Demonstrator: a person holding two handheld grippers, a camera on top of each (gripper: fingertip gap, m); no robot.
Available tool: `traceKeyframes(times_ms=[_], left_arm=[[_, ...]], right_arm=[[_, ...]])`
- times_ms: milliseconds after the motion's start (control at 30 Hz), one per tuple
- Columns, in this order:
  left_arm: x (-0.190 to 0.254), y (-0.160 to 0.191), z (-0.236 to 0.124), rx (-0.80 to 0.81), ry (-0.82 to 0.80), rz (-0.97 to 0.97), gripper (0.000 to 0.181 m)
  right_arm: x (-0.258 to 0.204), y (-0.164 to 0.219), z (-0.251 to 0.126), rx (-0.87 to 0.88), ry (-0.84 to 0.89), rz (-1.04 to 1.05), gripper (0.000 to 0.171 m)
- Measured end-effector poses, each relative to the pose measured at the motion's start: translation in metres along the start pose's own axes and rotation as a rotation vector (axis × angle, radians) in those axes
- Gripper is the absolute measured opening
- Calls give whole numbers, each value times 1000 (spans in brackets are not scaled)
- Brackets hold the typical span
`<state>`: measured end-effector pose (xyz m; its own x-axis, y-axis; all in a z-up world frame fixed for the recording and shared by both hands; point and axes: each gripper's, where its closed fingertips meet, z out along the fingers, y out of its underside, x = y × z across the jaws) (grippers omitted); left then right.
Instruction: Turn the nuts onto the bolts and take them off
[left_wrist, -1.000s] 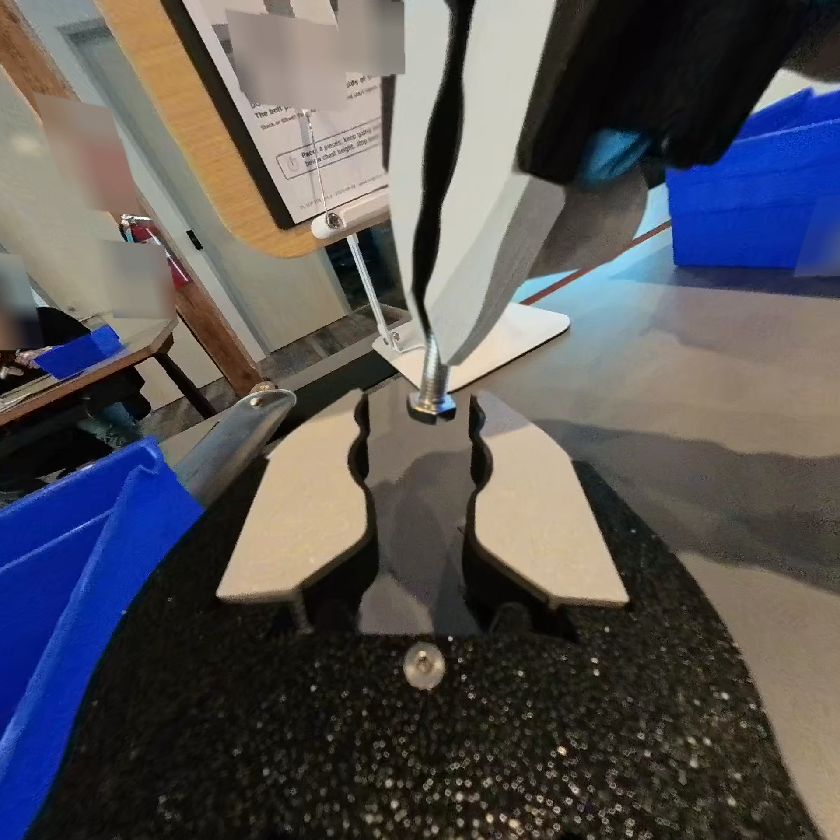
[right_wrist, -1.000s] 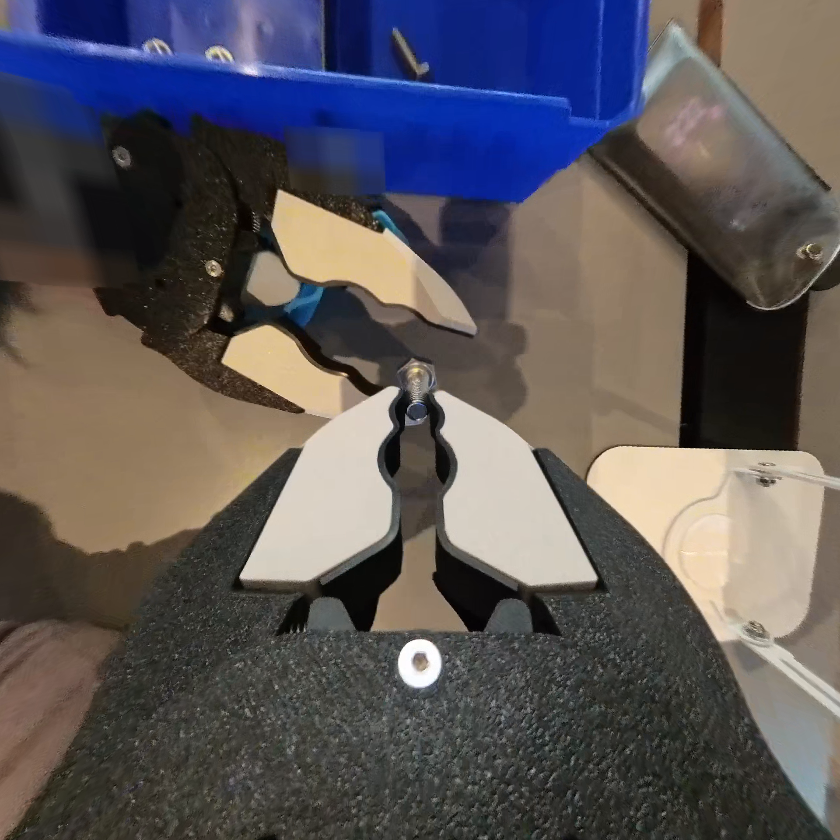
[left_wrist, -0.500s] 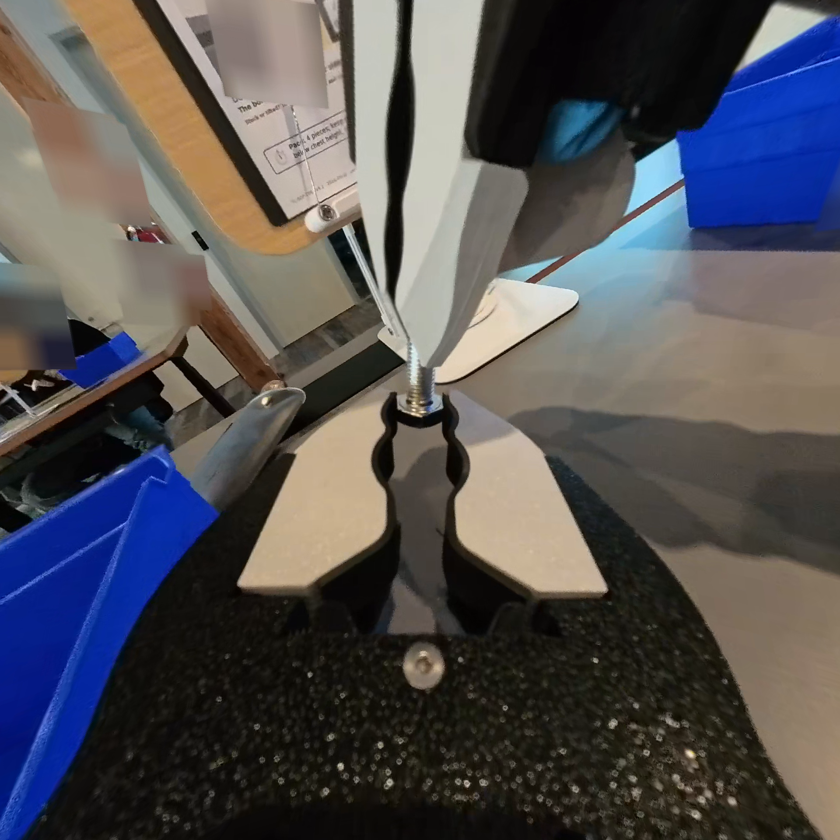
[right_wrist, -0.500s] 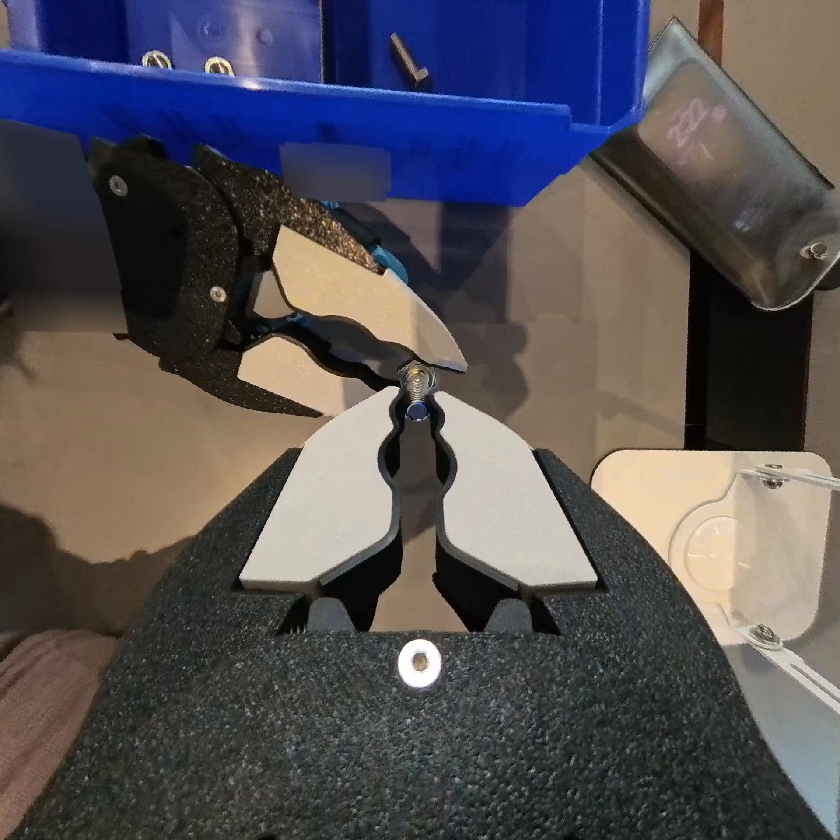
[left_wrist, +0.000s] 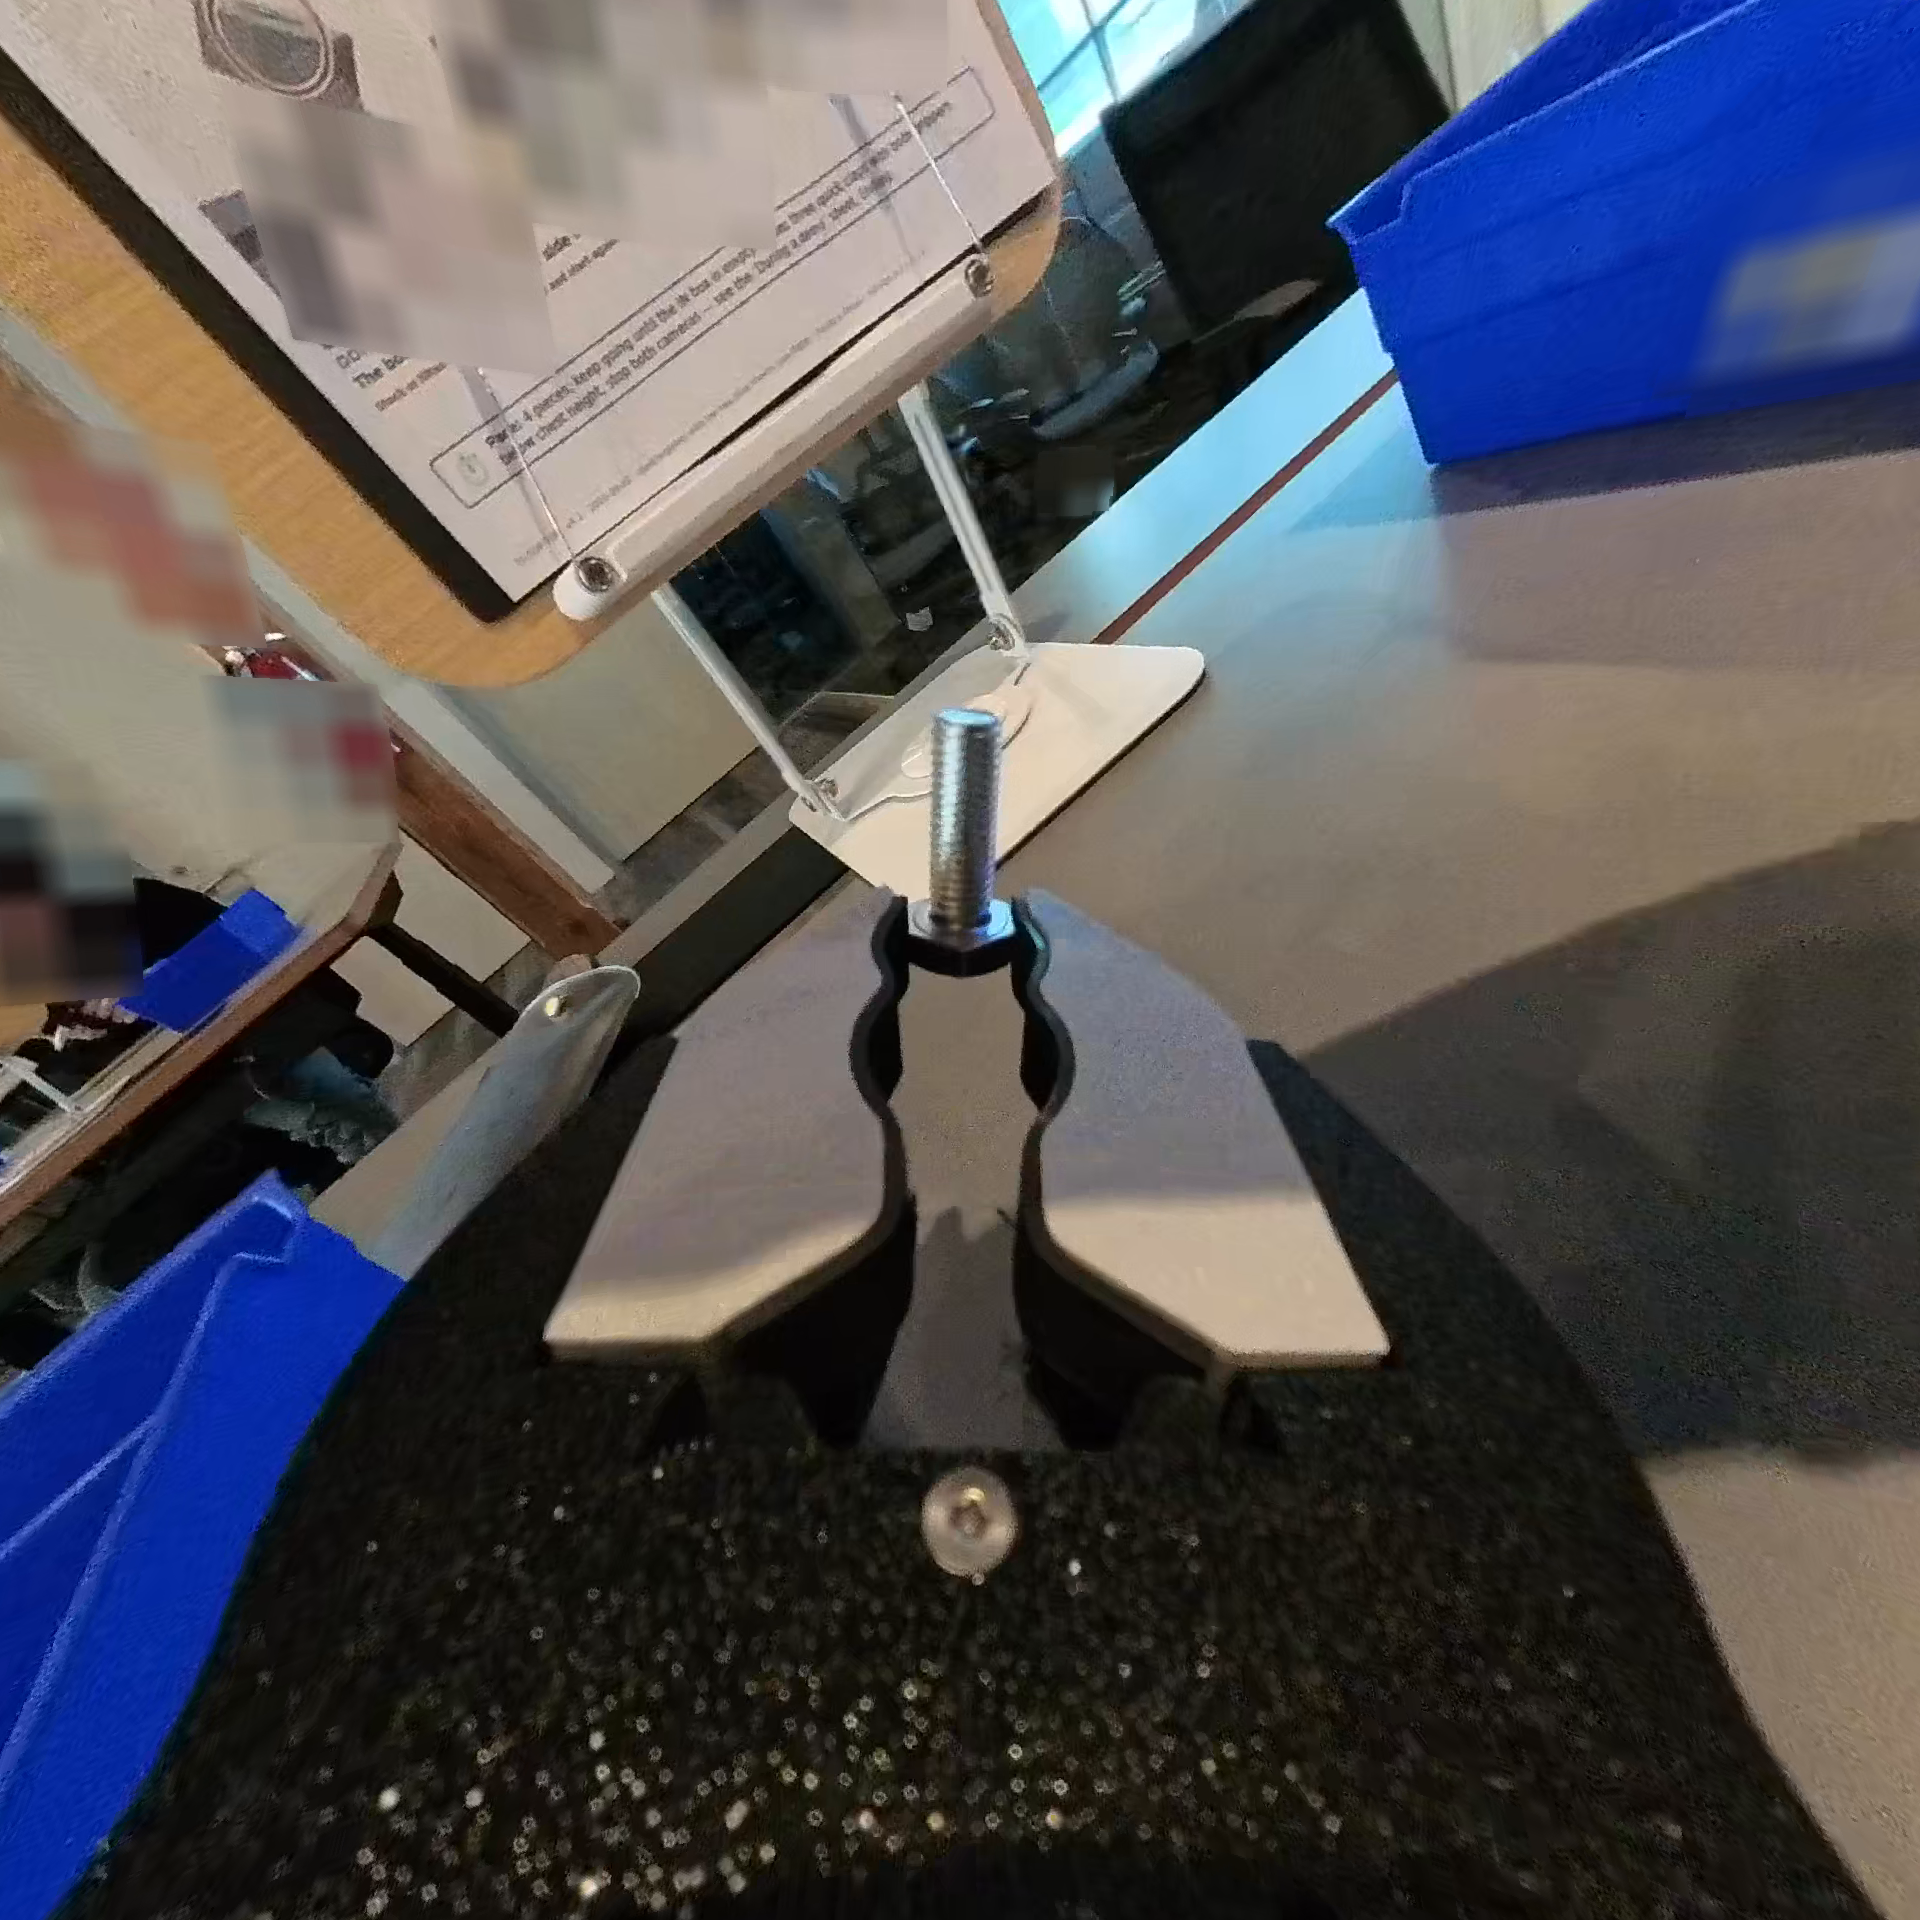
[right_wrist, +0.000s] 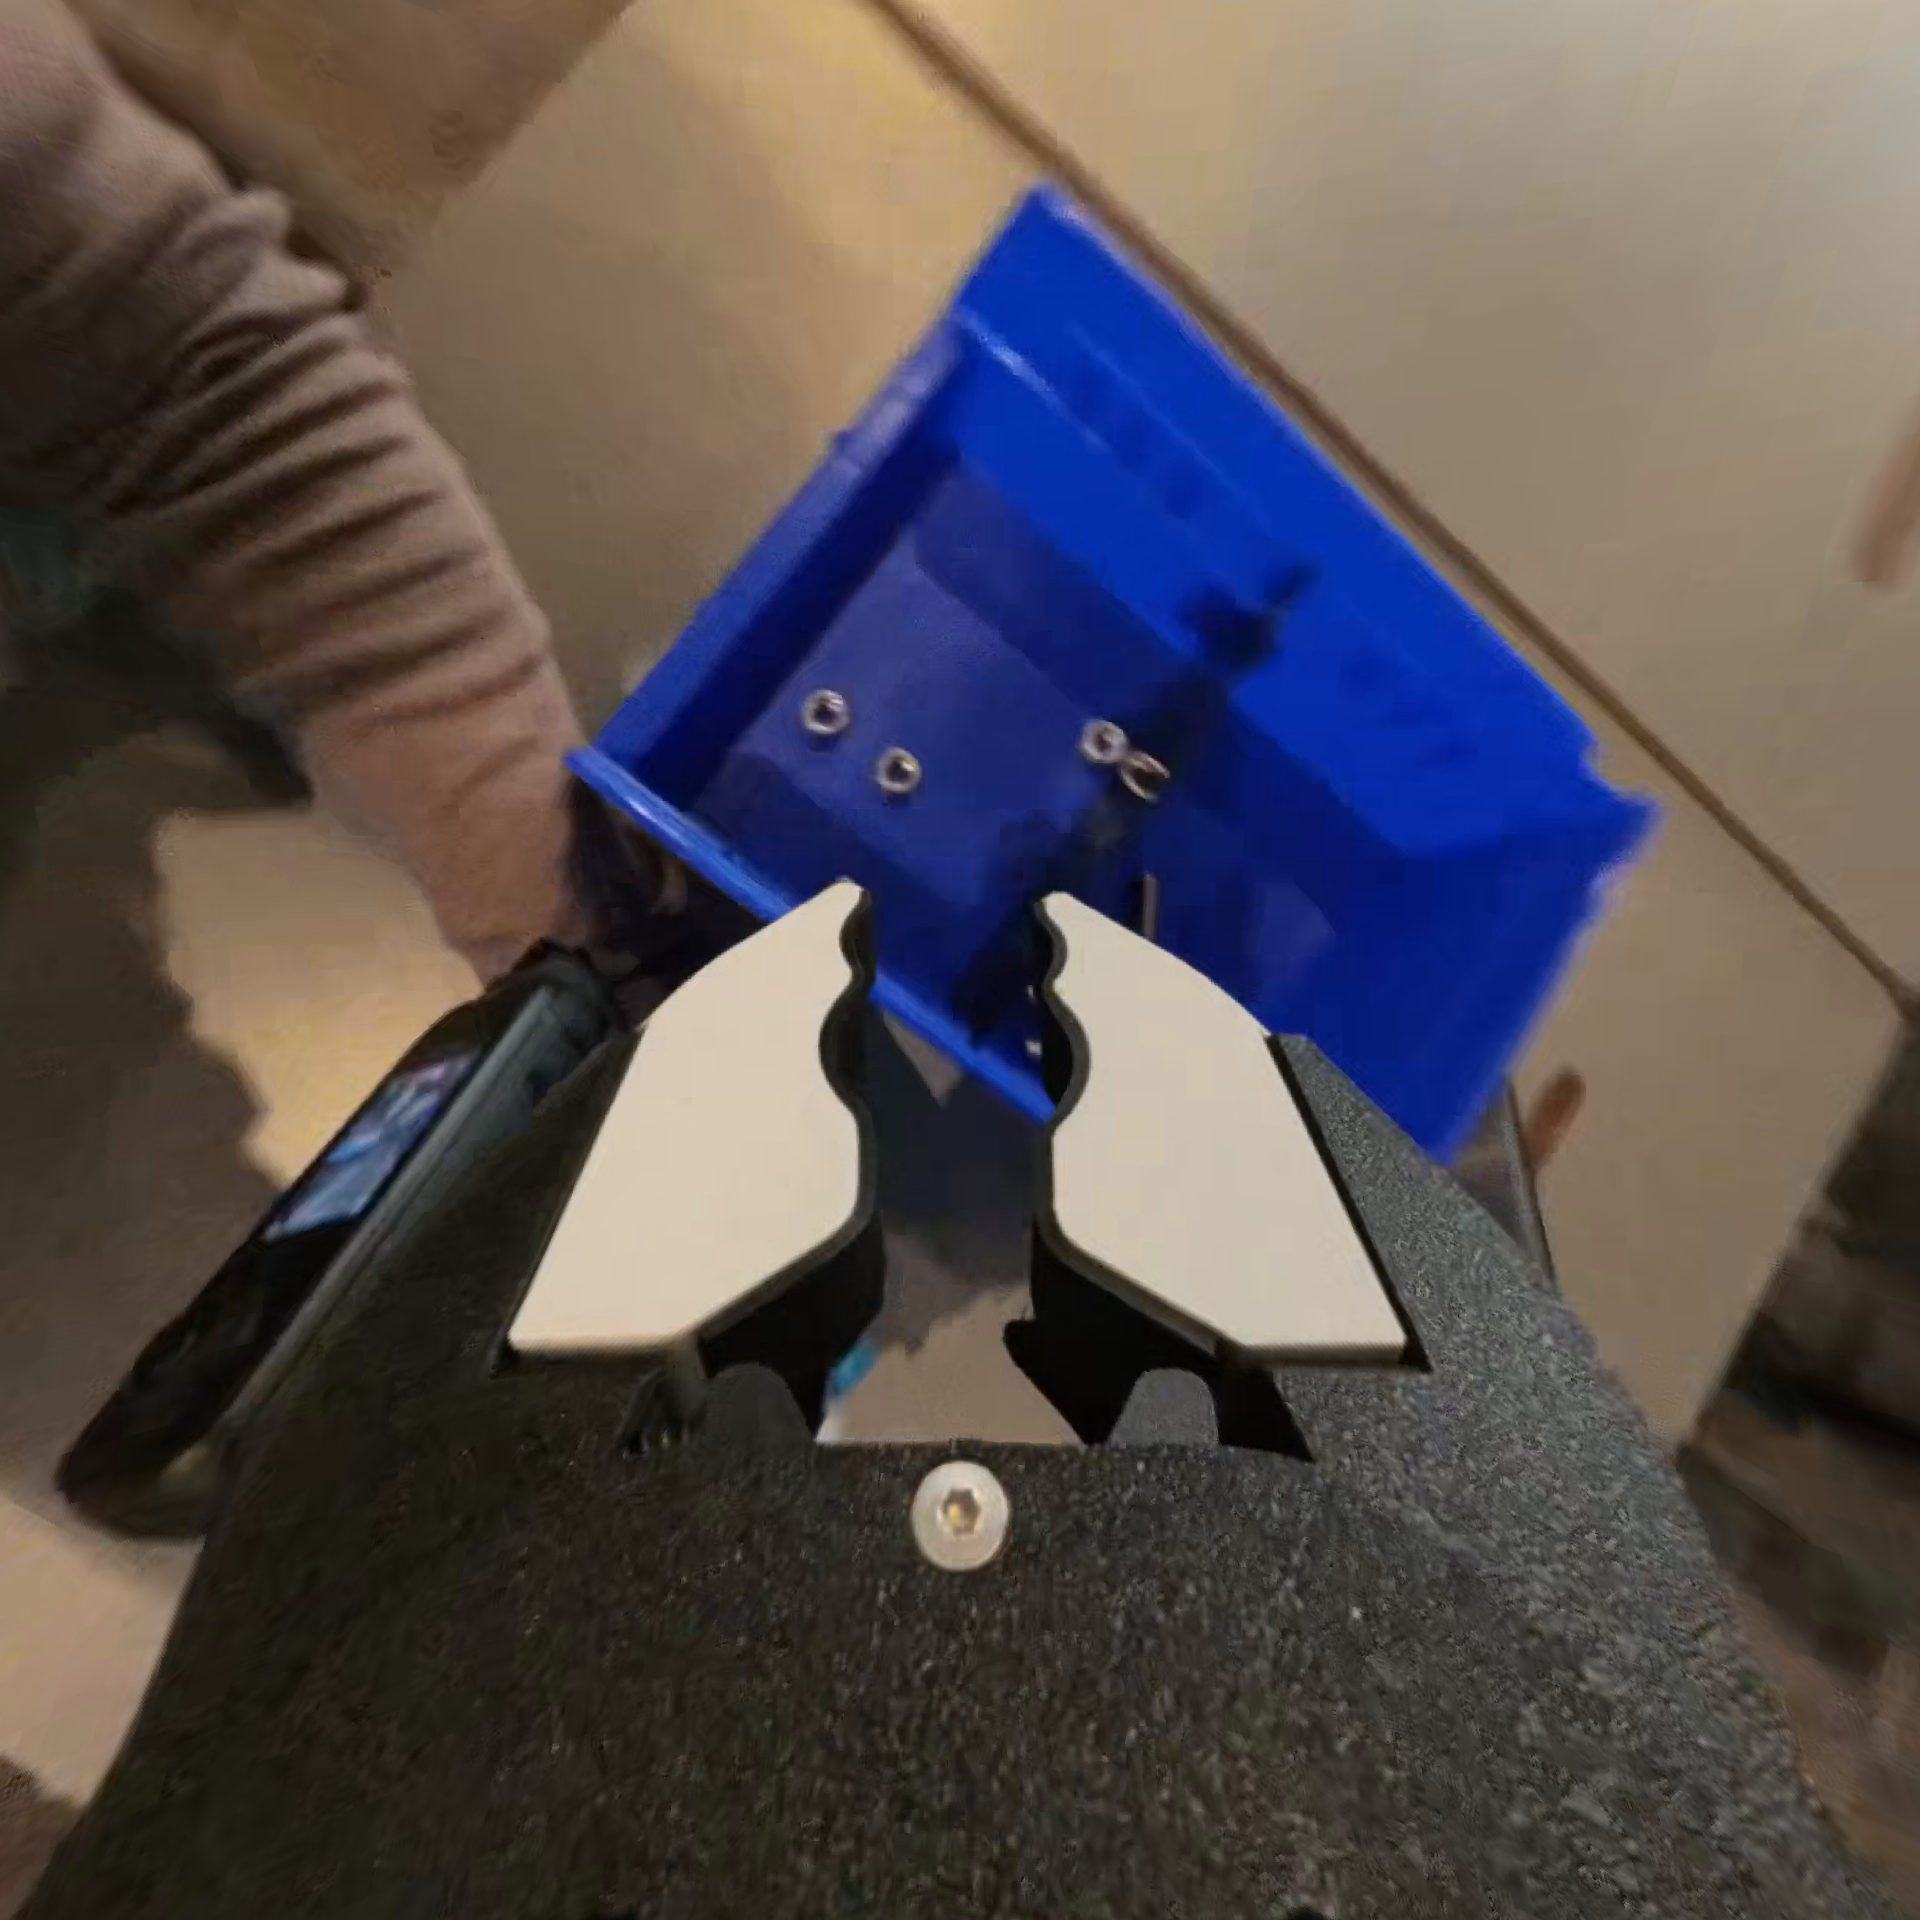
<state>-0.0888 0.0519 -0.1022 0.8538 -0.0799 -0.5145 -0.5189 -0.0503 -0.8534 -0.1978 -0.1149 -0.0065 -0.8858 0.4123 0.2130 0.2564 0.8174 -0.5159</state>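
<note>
Your left gripper (left_wrist: 958, 940) has its jaws closed on the hex head of a bolt (left_wrist: 962, 821), pinched at the very tips. The threaded shank stands upright above the jaws, bare along the whole visible length, above the grey counter (left_wrist: 1455, 748).

Your right gripper (right_wrist: 951, 914) holds nothing; its jaws stand parted with a clear gap between the tips. It hangs over the near edge of a blue bin (right_wrist: 1299, 665), which sits tilted in that view. Four loose nuts (right_wrist: 898, 770) lie on the bin floor, two to the left and two close together to the right. This view is blurred, so finer detail in the bin cannot be told.

A sleeve (right_wrist: 239, 436) shows at far left of the right wrist view. In the left wrist view a sign stand (left_wrist: 1039, 717) rests on the counter beyond the bolt, and a second blue bin (left_wrist: 1621, 260) sits at far right.
</note>
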Motion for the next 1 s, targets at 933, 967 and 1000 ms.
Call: traceKeyframes(times_ms=[933, 967, 1000], left_arm=[[2, 7, -2, -30, 34, -15, 18], [2, 7, -2, -31, 34, -14, 18], [2, 8, -2, -32, 34, -13, 18]], right_arm=[[-19, 49, 178, -631, -419, -728, 18], [-19, 50, 178, -636, -423, -718, 18], [-19, 50, 178, -640, -426, -706, 18]])
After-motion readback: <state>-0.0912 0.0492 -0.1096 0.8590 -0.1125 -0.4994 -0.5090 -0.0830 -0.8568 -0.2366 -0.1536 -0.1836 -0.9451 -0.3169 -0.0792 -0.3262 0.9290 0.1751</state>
